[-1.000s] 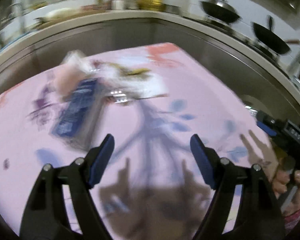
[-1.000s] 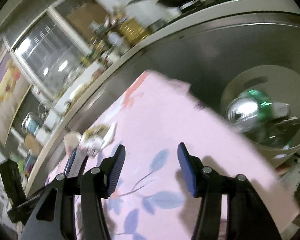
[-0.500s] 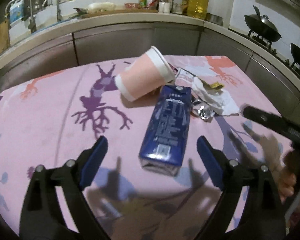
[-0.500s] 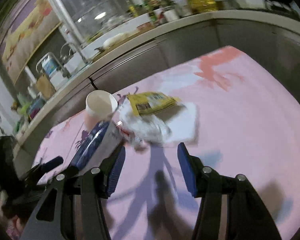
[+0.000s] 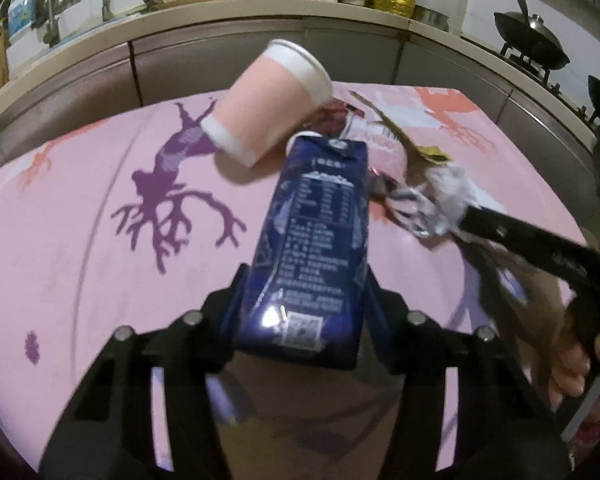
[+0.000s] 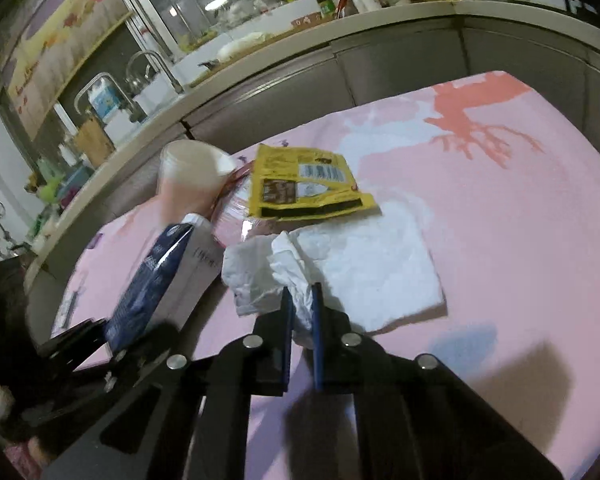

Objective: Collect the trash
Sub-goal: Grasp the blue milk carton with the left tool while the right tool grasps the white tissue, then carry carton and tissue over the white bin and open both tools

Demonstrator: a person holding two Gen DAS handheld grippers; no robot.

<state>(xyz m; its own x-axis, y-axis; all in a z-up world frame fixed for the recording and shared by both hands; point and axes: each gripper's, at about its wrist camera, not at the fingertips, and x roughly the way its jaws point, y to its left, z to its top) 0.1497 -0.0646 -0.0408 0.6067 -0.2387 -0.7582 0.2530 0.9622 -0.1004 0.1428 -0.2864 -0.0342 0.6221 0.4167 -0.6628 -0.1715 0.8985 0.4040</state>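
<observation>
Left gripper [image 5: 306, 304] clamped on blue carton [image 5: 316, 232], right gripper [image 6: 300, 320] pinched shut on crumpled tissue [image 6: 276, 276], pink cup [image 5: 268, 100] tipped on pink tablecloth [image 5: 80, 220]

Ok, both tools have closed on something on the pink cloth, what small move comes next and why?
Probably lift both straight up. The left tool is clamped on the blue carton, the right tool pinches the crumpled tissue, and both pieces appear to rest on the tablecloth beside the tipped pink cup.
</observation>
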